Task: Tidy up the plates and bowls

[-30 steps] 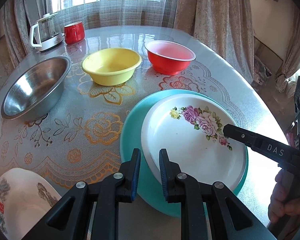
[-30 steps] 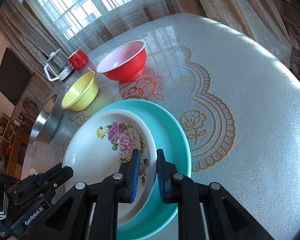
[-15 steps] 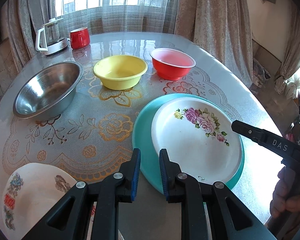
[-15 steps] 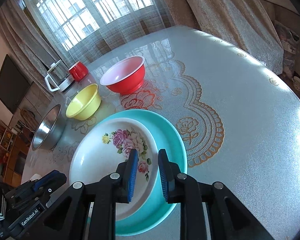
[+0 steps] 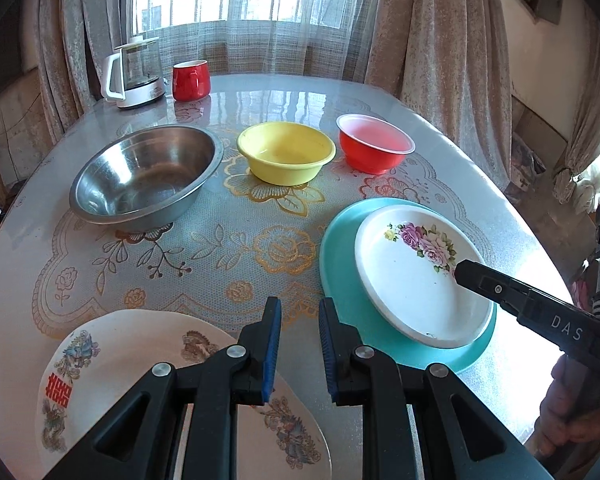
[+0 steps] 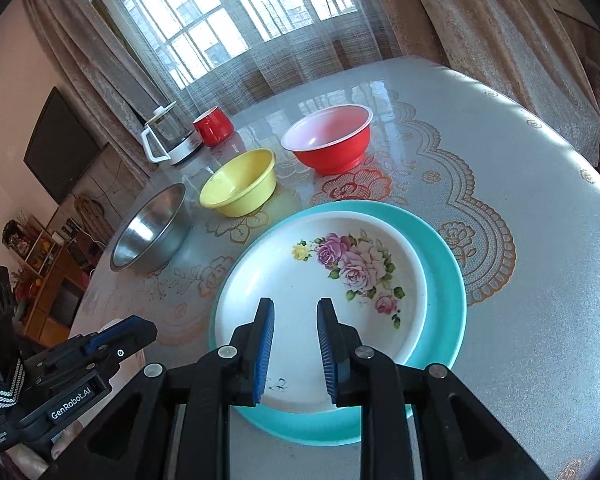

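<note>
**Ana:** Two plates sat stacked in the left wrist view: the floral plate (image 5: 416, 276) lay inside the teal plate (image 5: 340, 264), off-centre toward its right side. Half a second before, the left gripper (image 5: 296, 340) had hovered at the teal rim; now it had pulled back and leftward, so the dragon-patterned plate (image 5: 112, 364) filled the near-left corner beneath it. Its jaws stood apart, holding nothing.

**Ben:** And the bowls?

**Ana:** Untouched in a row across the table (image 5: 228, 240): steel bowl (image 5: 144, 176), yellow bowl (image 5: 286, 152), red bowl (image 5: 374, 148). A kettle (image 5: 134, 72) and red mug (image 5: 191, 80) stood behind.

**Ben:** From the right wrist?

**Ana:** The right gripper (image 6: 294, 352) hovered over the near part of the floral plate (image 6: 300, 288). A second before, it had sat at that plate's right edge with the fingers closer together. Now the jaws were parted and empty, so it had let go.

**Ben:** Meaning?

**Ana:** I judged the floral plate placed. The dragon-patterned plate looked like the next one for the stack, with the left gripper already near it; the bowls remained to be nested.
</note>
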The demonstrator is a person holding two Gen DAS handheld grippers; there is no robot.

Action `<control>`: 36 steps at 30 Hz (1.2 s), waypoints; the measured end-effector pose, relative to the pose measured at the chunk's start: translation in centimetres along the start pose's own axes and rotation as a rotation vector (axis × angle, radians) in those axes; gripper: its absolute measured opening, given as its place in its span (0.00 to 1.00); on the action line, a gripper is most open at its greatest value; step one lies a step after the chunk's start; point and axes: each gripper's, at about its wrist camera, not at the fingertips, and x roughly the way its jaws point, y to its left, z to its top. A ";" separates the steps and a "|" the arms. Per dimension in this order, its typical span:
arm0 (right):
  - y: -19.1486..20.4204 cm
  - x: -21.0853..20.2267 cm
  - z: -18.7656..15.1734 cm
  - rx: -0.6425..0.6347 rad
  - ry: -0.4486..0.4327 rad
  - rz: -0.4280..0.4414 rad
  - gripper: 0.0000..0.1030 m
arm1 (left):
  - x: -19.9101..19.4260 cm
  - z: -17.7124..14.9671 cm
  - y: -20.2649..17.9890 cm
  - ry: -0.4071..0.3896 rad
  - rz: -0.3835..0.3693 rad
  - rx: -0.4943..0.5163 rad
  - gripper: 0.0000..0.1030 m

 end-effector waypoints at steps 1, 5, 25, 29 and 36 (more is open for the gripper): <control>0.6 0.2 -0.2 -0.012 0.006 0.017 0.22 | -0.2 -0.1 0.4 -0.003 0.003 -0.004 0.19; 3.1 1.1 -0.7 -0.058 0.036 0.092 0.22 | -1.6 -0.3 2.6 -0.025 0.016 -0.033 0.19; 10.8 7.3 -4.7 -0.162 0.290 0.323 0.26 | -7.8 -7.5 18.0 -0.107 0.110 -0.239 0.31; 11.0 7.7 -5.9 -0.168 0.318 0.331 0.27 | -7.9 -10.0 19.8 -0.084 0.076 -0.275 0.33; 11.5 8.0 -6.9 -0.179 0.318 0.322 0.27 | -8.6 -12.1 19.3 -0.096 0.007 -0.255 0.36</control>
